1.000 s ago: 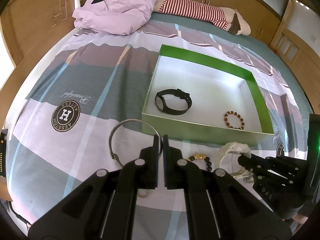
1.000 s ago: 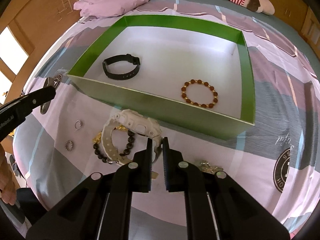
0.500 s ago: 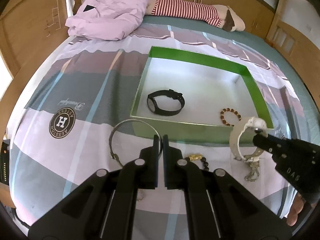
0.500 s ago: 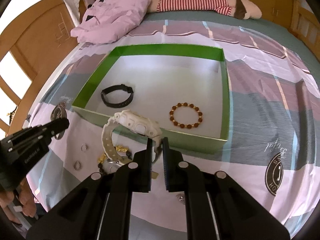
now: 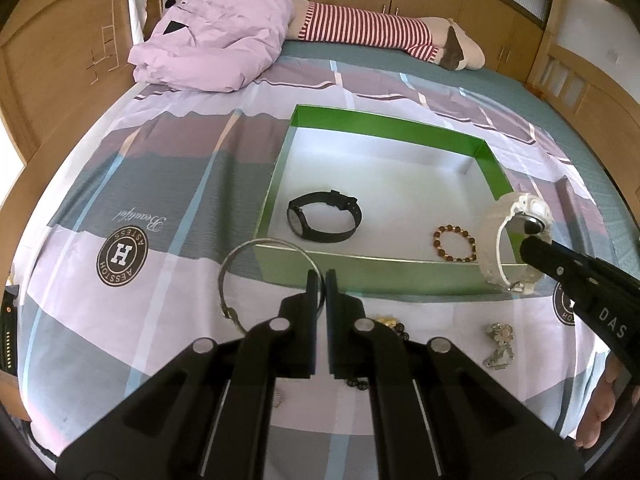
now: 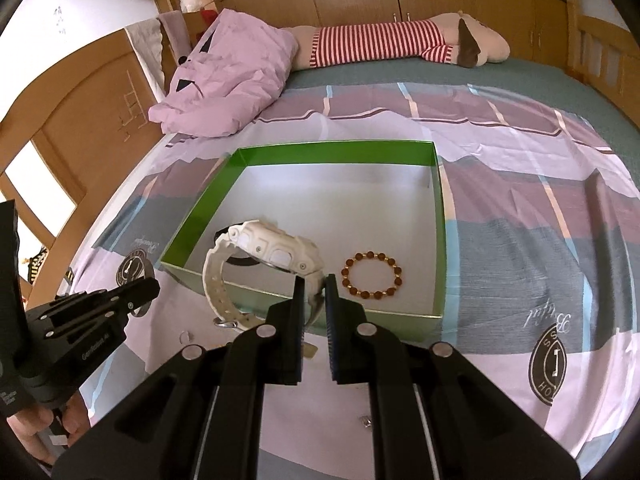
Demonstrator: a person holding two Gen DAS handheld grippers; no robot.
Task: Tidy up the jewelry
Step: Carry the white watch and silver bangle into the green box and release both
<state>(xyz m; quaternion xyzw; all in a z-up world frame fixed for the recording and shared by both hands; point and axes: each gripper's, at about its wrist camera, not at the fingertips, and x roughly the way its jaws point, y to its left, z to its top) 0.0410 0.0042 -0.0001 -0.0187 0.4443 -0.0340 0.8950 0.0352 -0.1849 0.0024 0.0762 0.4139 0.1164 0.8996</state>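
Observation:
An open green box (image 5: pixel 384 128) with a white floor lies on the bedspread. Inside it are a black watch (image 5: pixel 324 218) and a brown bead bracelet (image 5: pixel 437 240). My right gripper (image 6: pixel 316 292) is shut on the strap of a white watch (image 6: pixel 276 252), which hangs in the air over the box's (image 6: pixel 336 152) front wall. The white watch (image 5: pixel 516 240) shows at the box's right front corner in the left wrist view. My left gripper (image 5: pixel 323 292) is shut on a thin silver bangle (image 5: pixel 240 280), held above the bed before the box's left front corner.
On the bedspread before the box lie a dark bead bracelet with a gold charm (image 5: pixel 388 322), a silver chain (image 5: pixel 498 344) and a small ring (image 6: pixel 365 421). A crumpled purple quilt (image 5: pixel 212 48) and a striped plush toy (image 5: pixel 368 34) lie at the bed's far end. Wooden panels surround the bed.
My right gripper has lifted the white watch off the bedspread and carried it up to the box's front wall. The left gripper has kept hold of the bangle and risen a little.

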